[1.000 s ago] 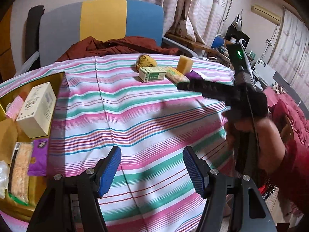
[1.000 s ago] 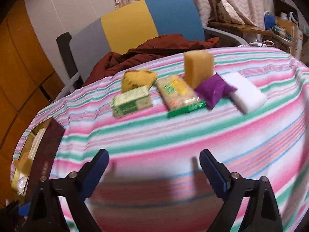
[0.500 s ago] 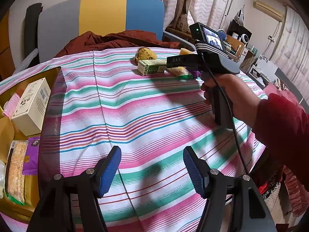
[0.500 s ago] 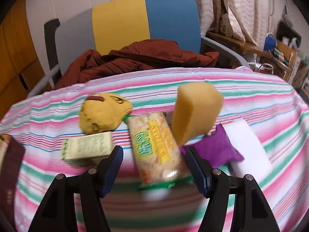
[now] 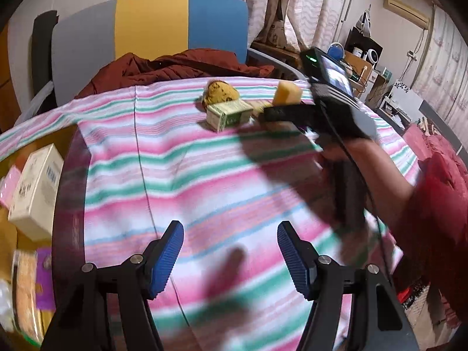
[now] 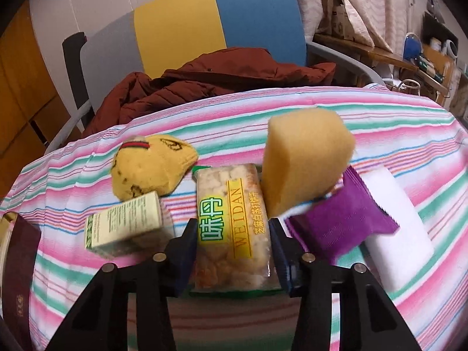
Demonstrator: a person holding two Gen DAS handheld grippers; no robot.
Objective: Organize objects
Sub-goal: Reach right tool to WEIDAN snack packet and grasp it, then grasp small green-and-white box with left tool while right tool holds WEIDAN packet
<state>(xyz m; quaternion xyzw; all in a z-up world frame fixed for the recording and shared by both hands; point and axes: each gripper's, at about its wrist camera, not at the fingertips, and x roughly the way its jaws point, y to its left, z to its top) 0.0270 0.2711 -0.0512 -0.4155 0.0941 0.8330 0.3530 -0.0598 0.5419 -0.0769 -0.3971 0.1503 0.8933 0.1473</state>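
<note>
My right gripper (image 6: 232, 248) is closing on a clear cracker packet (image 6: 231, 222) with a green and yellow label; its blue pads touch the packet's two long edges. Around the packet on the striped cloth lie a yellow sponge (image 6: 304, 158), a yellow plush pouch (image 6: 152, 169), a small green box (image 6: 125, 222), a purple sachet (image 6: 345, 222) and a white block (image 6: 395, 228). My left gripper (image 5: 231, 251) hangs open over bare striped cloth with nothing between its fingers. In the left wrist view a hand (image 5: 359, 158) holds the right gripper at that group.
A golden tray (image 5: 44, 137) at the left holds a white box (image 5: 35, 187), a pink item and packets. A dark red booklet (image 6: 17, 263) lies at the cloth's left edge. Behind the table stands a chair (image 6: 204, 20) with a dark red jacket (image 6: 219, 73).
My right gripper moved forward to the cracker packet and narrowed its jaws onto it. The left wrist view shifted slightly; its jaws stayed the same width.
</note>
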